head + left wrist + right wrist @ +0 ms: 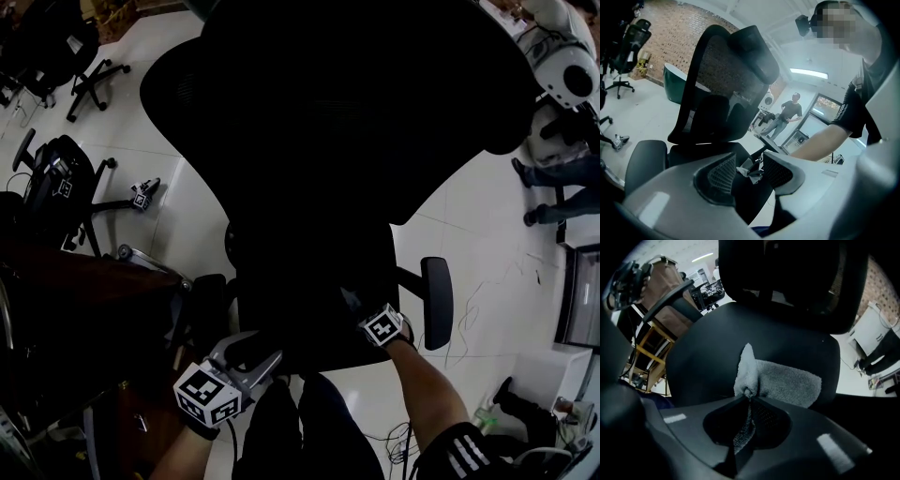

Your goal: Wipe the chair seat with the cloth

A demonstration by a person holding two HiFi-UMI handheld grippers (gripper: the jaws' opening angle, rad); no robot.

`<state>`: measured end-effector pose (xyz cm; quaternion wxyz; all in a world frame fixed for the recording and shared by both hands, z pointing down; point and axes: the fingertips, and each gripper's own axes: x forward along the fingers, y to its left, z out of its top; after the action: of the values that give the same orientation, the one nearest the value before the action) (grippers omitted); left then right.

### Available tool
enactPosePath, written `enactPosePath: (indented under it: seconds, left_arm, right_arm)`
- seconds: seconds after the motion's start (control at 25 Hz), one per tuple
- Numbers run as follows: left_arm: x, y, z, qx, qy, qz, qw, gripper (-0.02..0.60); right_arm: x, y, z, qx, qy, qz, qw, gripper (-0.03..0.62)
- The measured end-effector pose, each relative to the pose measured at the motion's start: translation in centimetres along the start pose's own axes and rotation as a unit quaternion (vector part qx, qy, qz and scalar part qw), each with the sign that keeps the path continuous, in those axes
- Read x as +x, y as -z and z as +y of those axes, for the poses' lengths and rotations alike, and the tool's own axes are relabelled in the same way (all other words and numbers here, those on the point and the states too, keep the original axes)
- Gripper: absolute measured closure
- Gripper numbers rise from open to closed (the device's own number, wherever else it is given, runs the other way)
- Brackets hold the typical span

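Grey cloth (787, 383) in outstretched right tool (749, 395)

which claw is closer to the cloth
Right. The right claw is shut on the cloth on the chair seat; the left claw is open, apart from it, by the seat's edge.

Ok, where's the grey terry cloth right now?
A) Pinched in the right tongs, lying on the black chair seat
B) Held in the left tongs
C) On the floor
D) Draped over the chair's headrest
A: the right gripper view shows the right tongs shut on a fold of the grey terry cloth, with the rest of it lying on the black chair seat. The left tongs stand open and hold nothing.
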<state>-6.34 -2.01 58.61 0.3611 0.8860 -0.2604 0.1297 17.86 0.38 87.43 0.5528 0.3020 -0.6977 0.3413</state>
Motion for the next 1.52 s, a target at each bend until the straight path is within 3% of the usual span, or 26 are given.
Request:
enactPosePath:
  seconds: [0.16, 0.36, 0.52, 0.72, 0.96, 1.28, 1.52]
  left_arm:
    - [-0.7, -0.2, 0.1, 0.0, -0.003, -0.003, 1.0, 0.379]
    - [-2.0, -0.3, 0.2, 0.0, -0.011, -0.002, 0.9999, 0.379]
    - [-2.6, -0.7, 0.4, -0.002, -0.019, -0.003, 0.9998, 0.379]
    - [-2.1, 0.5, 0.5, 0.0, -0.014, 0.003, 0.9999, 0.379]
    - [-1.1, 1.9, 0.9, -0.003, -0.011, 0.014, 0.9998, 0.379]
    - [0.8, 1.8, -0.2, 0.001, 0.003, 0.024, 0.9997, 0.379]
    - [1.9, 1.6, -1.7, 0.008, 0.018, 0.03, 0.9994, 0.379]
  right_arm:
    - [-0.7, -5.1, 4.0, 0.006, -0.033, -0.07, 0.997, 0.569]
    - [-1.7, -14.1, 15.6, -0.055, -0.118, -0.15, 0.98, 0.569]
    - [-0.4, -17.0, 24.4, -0.101, -0.173, -0.155, 0.967, 0.569]
    - [2.4, -14.6, 30.2, -0.157, -0.188, -0.1, 0.964, 0.569]
    - [4.4, -10.4, 27.9, -0.125, -0.198, -0.094, 0.968, 0.569]
    - [2.9, 1.1, 16.1, -0.137, -0.122, -0.024, 0.983, 0.569]
    - [-0.2, 7.4, 7.3, -0.026, -0.063, -0.012, 0.998, 0.569]
